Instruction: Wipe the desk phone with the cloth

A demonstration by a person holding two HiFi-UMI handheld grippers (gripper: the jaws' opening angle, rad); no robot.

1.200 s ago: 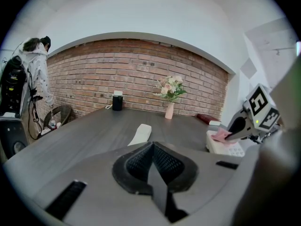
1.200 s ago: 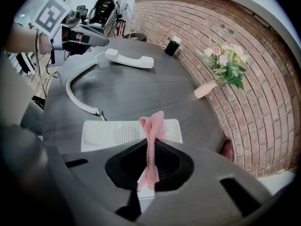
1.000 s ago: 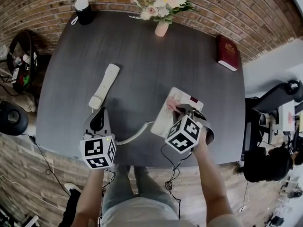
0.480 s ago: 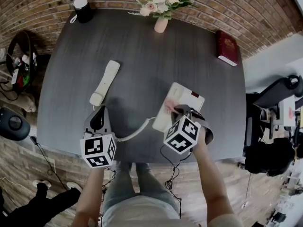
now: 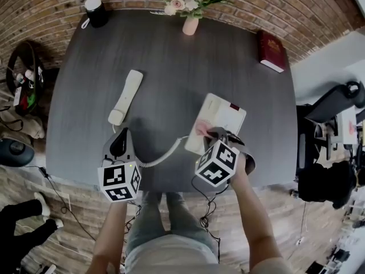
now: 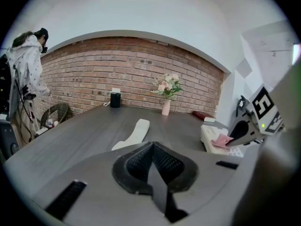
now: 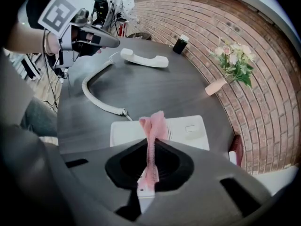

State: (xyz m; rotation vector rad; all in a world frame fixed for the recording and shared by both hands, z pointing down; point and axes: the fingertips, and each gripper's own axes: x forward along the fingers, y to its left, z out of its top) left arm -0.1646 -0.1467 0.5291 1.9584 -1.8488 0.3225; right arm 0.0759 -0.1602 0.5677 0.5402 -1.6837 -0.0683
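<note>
The likeliest trouble is the desk phone (image 5: pixel 221 117) sliding, since it sits unheld close to the front edge of the desk (image 5: pixel 171 56), toward the right front corner, and a firm stroke drawn toward the person could push it to that edge or tug on the coiled cord (image 5: pixel 163 155) that runs from its left side. A second risk lies in the grip: the right gripper (image 7: pixel 149 149) is clenched on the pink cloth (image 7: pixel 153 125) as a narrow upright fold, so little fabric spreads ahead of the jaws, and a steep or heavy pass might bring the hard tips onto the keys and casing instead of cloth, or press buttons. The free end of the cloth stands just past the jaw tips and hangs over the near left part of the phone's top; whether it actually touches the surface cannot be told, though in the head view it lies right on or just above it. The handset (image 5: pixel 126 97) is off the cradle and rests well apart toward the left side of the desk, so the cradle area is exposed for wiping. The left gripper (image 6: pixel 151 160) has its jaws pressed together on nothing and hovers at the front edge, left of the cord, too far off to steady the phone
</note>
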